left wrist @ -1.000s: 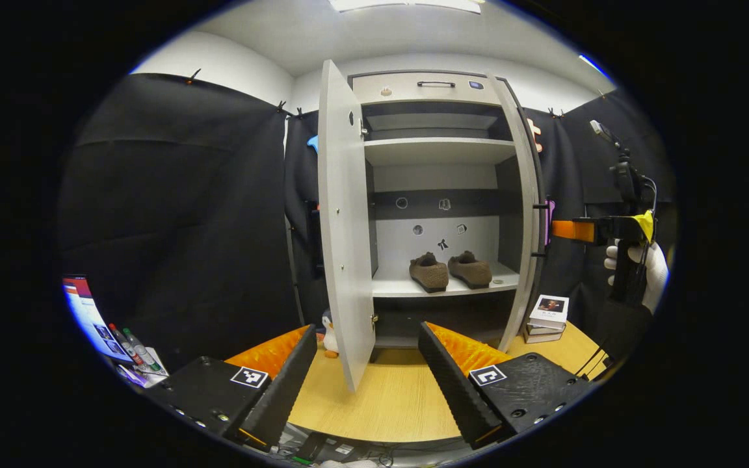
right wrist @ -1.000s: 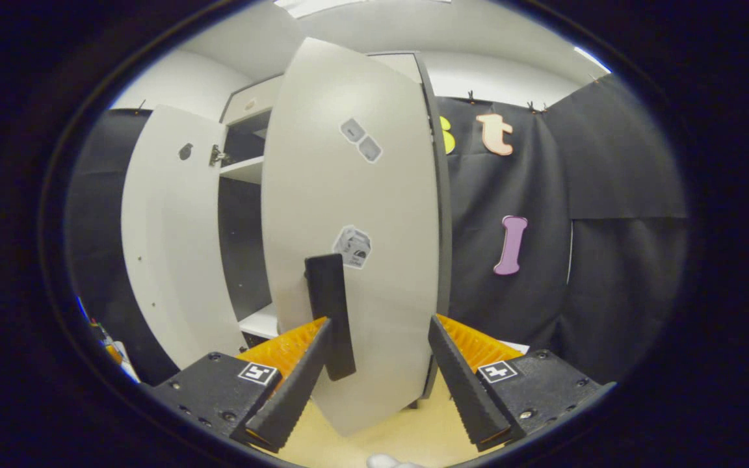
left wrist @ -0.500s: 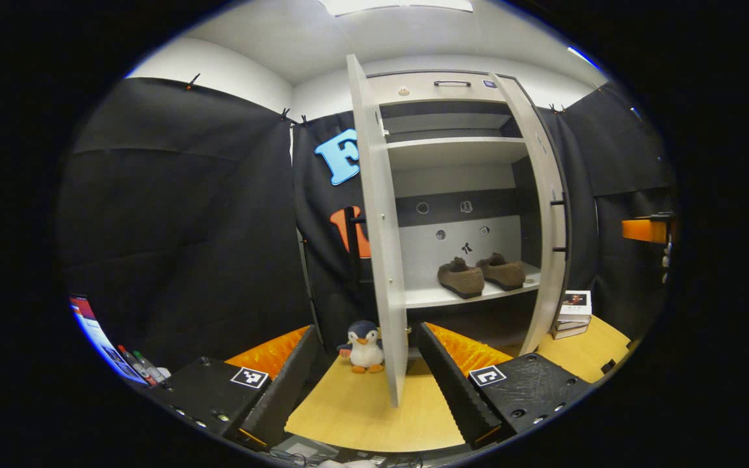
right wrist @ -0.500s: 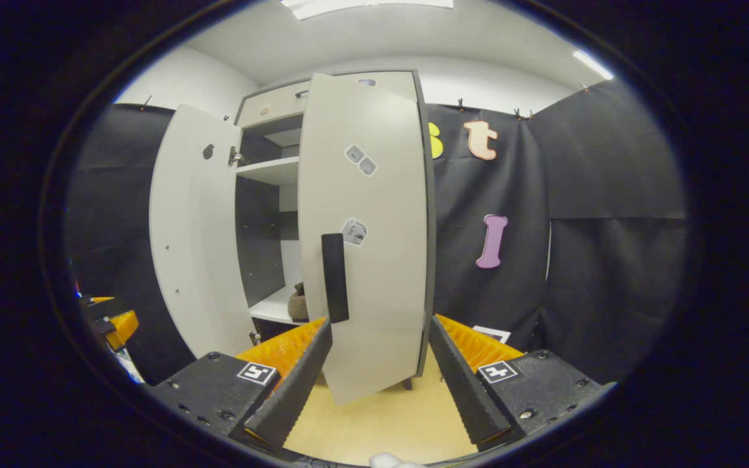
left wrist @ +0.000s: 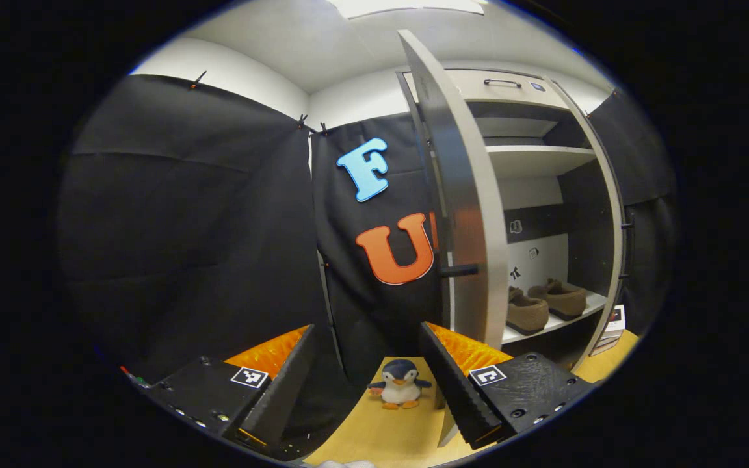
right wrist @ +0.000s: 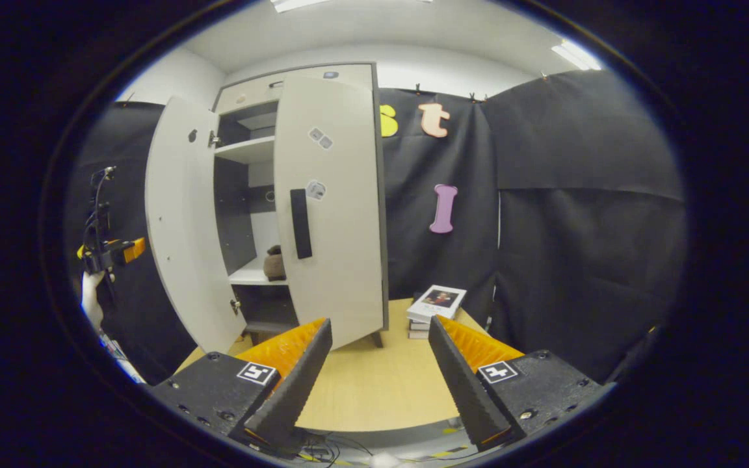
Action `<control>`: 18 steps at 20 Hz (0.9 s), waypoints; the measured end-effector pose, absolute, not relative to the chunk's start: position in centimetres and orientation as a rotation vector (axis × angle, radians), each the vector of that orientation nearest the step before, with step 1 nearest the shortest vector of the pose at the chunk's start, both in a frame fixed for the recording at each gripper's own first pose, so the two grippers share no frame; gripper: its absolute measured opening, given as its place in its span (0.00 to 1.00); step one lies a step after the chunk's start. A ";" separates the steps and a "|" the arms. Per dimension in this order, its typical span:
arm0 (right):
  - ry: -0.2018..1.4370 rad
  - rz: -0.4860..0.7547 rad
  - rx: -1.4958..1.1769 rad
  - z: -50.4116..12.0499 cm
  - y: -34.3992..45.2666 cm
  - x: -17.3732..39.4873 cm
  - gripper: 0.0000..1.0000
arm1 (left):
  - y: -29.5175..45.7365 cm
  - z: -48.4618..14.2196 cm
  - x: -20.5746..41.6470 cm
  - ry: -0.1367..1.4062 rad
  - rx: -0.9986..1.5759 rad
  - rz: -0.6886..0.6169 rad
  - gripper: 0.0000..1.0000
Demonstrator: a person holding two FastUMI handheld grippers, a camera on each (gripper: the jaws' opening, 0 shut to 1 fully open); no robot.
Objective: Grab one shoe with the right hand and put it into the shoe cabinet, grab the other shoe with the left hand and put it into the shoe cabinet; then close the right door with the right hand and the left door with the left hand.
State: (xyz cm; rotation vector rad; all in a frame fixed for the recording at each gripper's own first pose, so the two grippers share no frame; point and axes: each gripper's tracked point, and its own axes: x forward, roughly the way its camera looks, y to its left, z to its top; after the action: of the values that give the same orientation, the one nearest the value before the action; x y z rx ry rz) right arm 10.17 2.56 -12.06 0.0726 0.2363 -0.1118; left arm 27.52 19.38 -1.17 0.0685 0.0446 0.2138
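**Already shelved: both shoes inside, doors not yet shut**

Inside the shoe cabinet (left wrist: 543, 162), two brown shoes side by side on the lower shelf (left wrist: 547, 325): nearer shoe (left wrist: 523, 313) just beside the farther shoe (left wrist: 563, 298), toes toward the back wall. Above them an upper shelf (left wrist: 537, 156), bare as far as visible. Left door (left wrist: 472, 214) swung wide, seen nearly edge-on, dark handle (left wrist: 459, 270) sticking out toward the wall. Right door (right wrist: 332, 201) most of the way closed but still ajar, with a gap showing one shoe (right wrist: 275, 263) on the shelf.

Left gripper (left wrist: 365, 341) low over the wooden table (left wrist: 387, 429), fingers spread wide, holding nothing, aimed past the left door's edge with a penguin toy (left wrist: 400, 385) on the table between the tips. Right gripper (right wrist: 380, 338) well back from the cabinet, likewise gaping and empty, pointed at the right door and a stack of books (right wrist: 436, 305) beside it. Farther off in the right gripper view, the left gripper (right wrist: 114, 250) held up by a gloved hand (right wrist: 91, 296).
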 end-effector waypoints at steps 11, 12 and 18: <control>0.226 -0.160 0.116 -11.5 0.4 7.8 0.98 | 17.7 -1.1 29.5 0.026 0.078 0.174 0.90; 0.226 -0.157 0.114 -11.5 0.3 7.8 0.98 | 17.2 -1.0 29.3 0.019 0.103 0.171 0.89; 0.234 -0.116 0.118 -11.7 1.4 7.6 0.98 | 13.6 -0.7 29.1 0.026 0.072 0.131 0.89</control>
State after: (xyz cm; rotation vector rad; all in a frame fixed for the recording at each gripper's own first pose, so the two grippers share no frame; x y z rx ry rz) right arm 7.59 1.41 -11.74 0.1183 0.2342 -0.1164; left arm 29.07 13.56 -0.71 0.0723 0.0258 0.1307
